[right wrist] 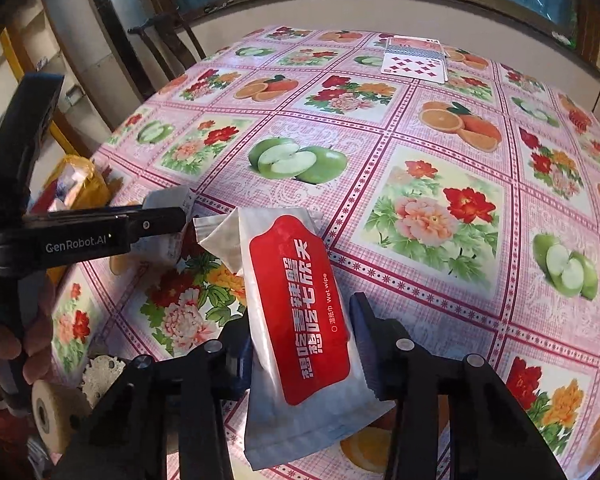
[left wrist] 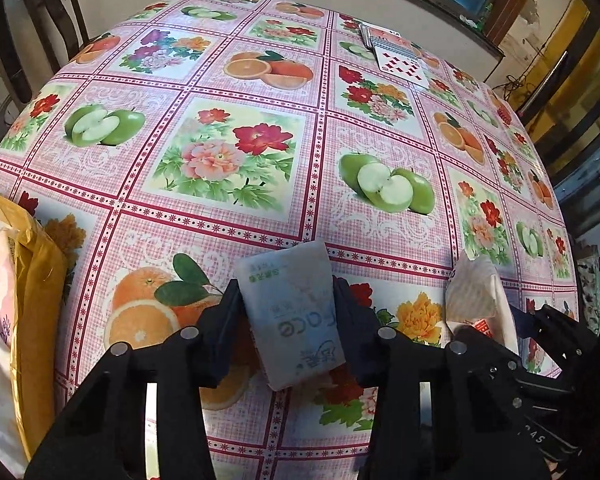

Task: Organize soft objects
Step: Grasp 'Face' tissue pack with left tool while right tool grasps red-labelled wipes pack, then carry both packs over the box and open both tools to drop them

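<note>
- Left hand-held gripper [left wrist: 288,316] is clenched on a pale tissue pack [left wrist: 290,316], long axis toward 12 o'clock, above the counter [left wrist: 228,216].
- Right hand-held gripper [right wrist: 300,340] grasps the red wet-wipe pack [right wrist: 300,320], at the left one's 3 o'clock; the yellow bag [left wrist: 40,280] at 9 o'clock is probably nearer the left.

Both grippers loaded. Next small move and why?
Probably swing the left gripper toward the yellow bag at the table's left edge and release there: its fingers clamp the pale blue tissue pack, and the bag already holds soft packs.
</note>
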Tool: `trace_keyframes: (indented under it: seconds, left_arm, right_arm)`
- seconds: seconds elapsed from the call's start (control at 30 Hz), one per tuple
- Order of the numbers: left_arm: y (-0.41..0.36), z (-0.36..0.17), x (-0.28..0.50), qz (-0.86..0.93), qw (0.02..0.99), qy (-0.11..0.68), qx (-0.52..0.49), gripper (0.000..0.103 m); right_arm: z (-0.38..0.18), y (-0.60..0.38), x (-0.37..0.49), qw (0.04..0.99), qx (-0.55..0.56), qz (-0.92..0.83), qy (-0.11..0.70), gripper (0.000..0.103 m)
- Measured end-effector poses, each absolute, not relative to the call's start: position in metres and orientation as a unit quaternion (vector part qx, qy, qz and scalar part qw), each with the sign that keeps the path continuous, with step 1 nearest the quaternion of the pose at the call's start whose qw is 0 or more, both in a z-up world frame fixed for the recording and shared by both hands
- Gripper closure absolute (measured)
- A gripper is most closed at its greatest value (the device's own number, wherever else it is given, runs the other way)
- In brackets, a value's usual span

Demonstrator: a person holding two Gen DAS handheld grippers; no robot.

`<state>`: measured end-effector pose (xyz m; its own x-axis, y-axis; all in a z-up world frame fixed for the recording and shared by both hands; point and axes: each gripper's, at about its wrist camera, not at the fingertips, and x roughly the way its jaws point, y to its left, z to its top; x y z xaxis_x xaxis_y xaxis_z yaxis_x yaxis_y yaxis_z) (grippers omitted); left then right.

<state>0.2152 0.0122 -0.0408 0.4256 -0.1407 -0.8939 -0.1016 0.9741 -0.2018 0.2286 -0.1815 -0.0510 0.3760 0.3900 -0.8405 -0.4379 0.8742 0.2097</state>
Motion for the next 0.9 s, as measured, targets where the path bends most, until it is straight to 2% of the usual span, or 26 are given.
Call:
trace_keyframes:
  seconds: [0.13, 0.47, 0.7, 0.9]
  left_arm:
    - [0.014, -0.04, 0.209, -0.015, 0.839, 0.532, -0.111, 0.064]
    - [0.031, -0.002, 0.17, -0.036, 0.854, 0.501, -0.135, 0.064]
    - [0.084, 0.05, 0.121, -0.032, 0.874, 0.462, -0.146, 0.064]
    - [0.171, 0.065, 0.085, 0.034, 0.881, 0.447, -0.149, 0.064]
  right_arm:
    - [-0.047, -0.206, 0.226, 0.821, 0.072, 0.272, 0.497, 0.059]
    - [0.002, -0.201, 0.205, 0.831, 0.094, 0.284, 0.468, 0.059]
    - [0.053, -0.118, 0.176, 0.815, 0.079, 0.359, 0.447, 0.057]
    - [0.057, -0.011, 0.163, 0.789, 0.054, 0.409, 0.455, 0.057]
